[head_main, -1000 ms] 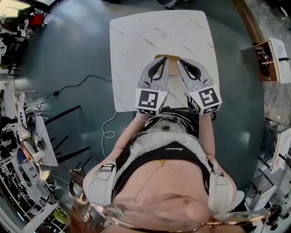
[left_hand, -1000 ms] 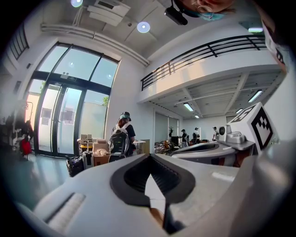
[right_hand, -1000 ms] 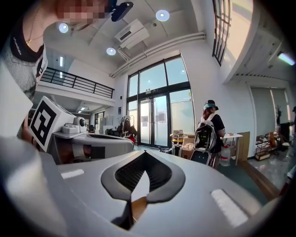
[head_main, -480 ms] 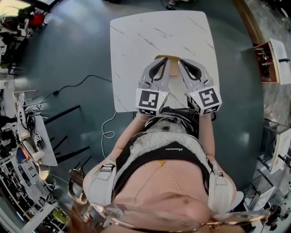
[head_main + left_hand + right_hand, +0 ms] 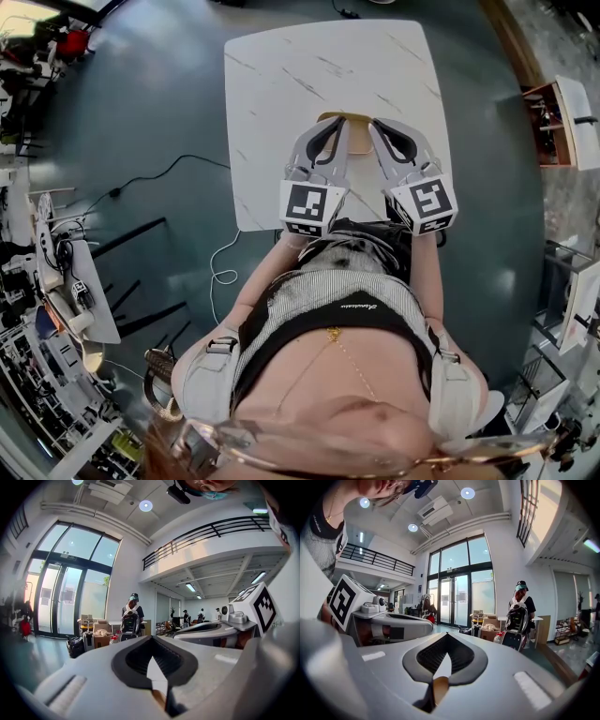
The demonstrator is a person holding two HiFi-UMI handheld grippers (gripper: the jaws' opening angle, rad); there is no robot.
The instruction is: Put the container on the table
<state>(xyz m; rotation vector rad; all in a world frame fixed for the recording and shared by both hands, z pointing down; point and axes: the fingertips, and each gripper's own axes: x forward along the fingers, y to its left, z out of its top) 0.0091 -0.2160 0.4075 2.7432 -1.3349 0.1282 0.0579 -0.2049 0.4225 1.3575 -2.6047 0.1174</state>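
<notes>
A tan, shallow container [image 5: 348, 116] shows only as a curved rim over the white marble table [image 5: 309, 66], between the tips of both grippers. My left gripper [image 5: 338, 123] is shut on its left side, and a tan sliver of the container [image 5: 159, 698] sits low between the closed jaws. My right gripper [image 5: 377, 125] is shut on the right side, with the same tan edge of the container [image 5: 439, 689] in its jaw gap. The grippers hide most of the container. Whether it rests on the tabletop, I cannot tell.
A white cable [image 5: 221, 264] trails over the dark green floor left of the table. Cluttered shelving [image 5: 66, 281] lines the far left and a wooden cabinet [image 5: 555, 127] stands at the right. A person with a backpack [image 5: 518, 616] stands by boxes near the glass doors.
</notes>
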